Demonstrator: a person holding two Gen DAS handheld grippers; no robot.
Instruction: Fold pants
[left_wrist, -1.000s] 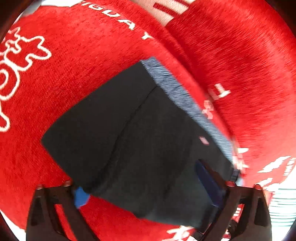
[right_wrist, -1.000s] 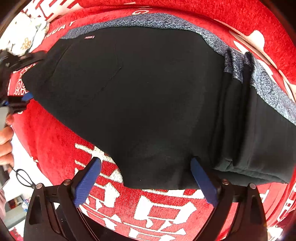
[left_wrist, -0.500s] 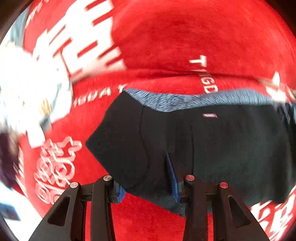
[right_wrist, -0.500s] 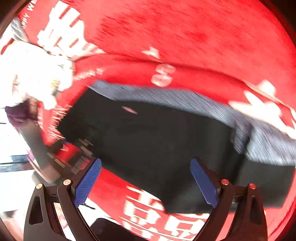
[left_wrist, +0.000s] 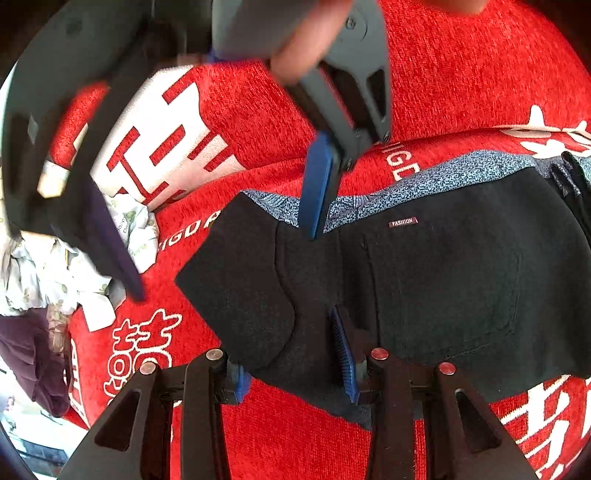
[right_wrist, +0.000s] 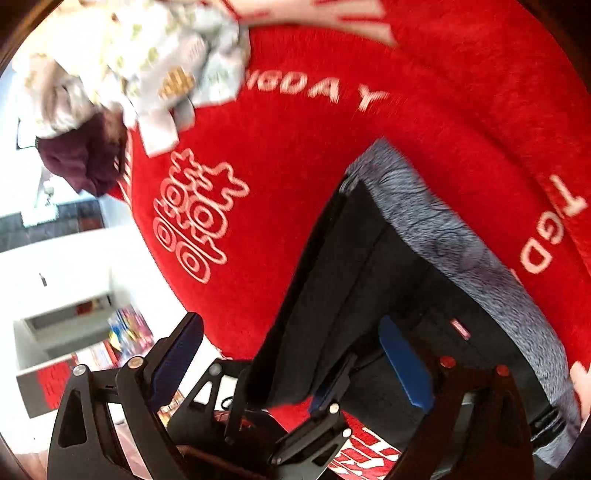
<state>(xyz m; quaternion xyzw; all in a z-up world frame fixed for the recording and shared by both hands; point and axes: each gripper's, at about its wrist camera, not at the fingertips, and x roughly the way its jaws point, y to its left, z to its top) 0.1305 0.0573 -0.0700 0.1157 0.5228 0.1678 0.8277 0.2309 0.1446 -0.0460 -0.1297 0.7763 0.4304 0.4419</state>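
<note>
At the bottom of the left view, the left gripper (left_wrist: 293, 369) has its jaws closed on the near hem of the black pants (left_wrist: 443, 280), which lie mid-frame on the red blanket (left_wrist: 461, 74). Above, the right gripper (left_wrist: 225, 236) hangs wide open, holding nothing. The cloth looks soft and limp; edges and corners suit gripping best.

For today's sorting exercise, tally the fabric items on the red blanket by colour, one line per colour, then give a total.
Black with a blue-grey waistband: 1, the pants
White with a green print: 1, the crumpled cloth
Dark maroon: 1, the bunched garment
Total: 3
</note>
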